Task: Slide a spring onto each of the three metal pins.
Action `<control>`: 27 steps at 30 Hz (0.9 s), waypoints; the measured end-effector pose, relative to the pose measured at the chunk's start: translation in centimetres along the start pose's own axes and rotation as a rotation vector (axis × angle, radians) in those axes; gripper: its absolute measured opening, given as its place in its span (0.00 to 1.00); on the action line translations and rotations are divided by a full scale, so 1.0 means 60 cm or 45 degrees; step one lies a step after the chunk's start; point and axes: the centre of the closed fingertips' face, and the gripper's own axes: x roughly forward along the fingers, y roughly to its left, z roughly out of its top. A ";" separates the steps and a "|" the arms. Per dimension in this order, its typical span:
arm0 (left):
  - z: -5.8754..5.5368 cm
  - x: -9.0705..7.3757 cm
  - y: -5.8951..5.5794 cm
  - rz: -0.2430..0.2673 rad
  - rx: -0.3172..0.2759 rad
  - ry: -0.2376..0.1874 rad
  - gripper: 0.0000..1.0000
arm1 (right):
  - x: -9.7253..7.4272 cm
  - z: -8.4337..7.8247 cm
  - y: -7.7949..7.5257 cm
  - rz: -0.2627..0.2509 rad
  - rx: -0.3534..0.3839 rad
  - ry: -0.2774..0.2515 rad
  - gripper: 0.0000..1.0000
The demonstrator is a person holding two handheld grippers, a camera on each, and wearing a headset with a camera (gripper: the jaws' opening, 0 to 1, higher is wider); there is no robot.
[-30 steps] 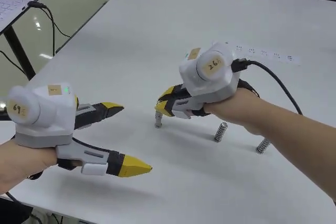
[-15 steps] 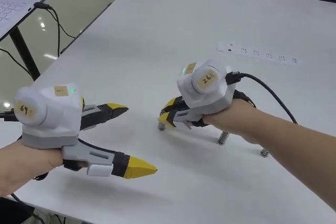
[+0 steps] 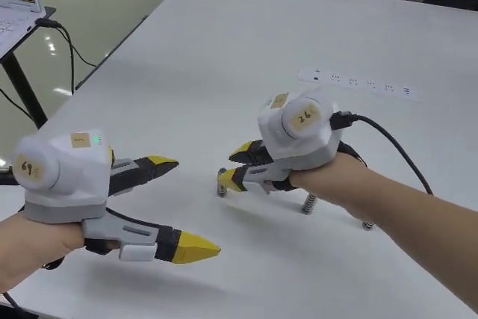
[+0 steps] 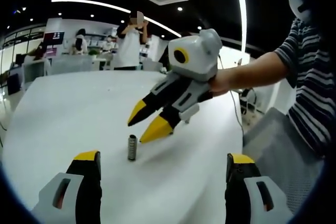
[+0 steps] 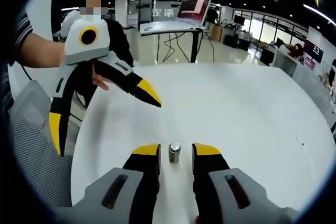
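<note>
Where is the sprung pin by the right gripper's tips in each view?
Head view: sprung pin just below centre, at the right gripper tips.
Left gripper view: sprung pin left of centre, below those tips.
Right gripper view: sprung pin bottom centre, between that gripper's jaws.
Shared landmark: right gripper's yellow tips.

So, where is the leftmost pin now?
In the head view, the pin stands on the table at the right gripper's tips, left of the other two pins.

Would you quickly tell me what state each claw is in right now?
Left claw: open wide, empty.
Right claw: open, straddling a spring, not gripping it.
</note>
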 end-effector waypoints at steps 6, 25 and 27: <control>0.007 0.006 -0.003 -0.012 0.007 0.002 0.96 | -0.031 0.003 0.001 -0.036 0.016 -0.064 0.29; 0.026 0.012 -0.014 -0.037 0.031 -0.013 0.98 | -0.132 -0.035 0.025 -0.125 0.092 -0.233 0.54; 0.027 0.013 -0.014 -0.037 0.033 -0.014 0.98 | -0.143 -0.040 0.023 -0.140 0.100 -0.249 0.57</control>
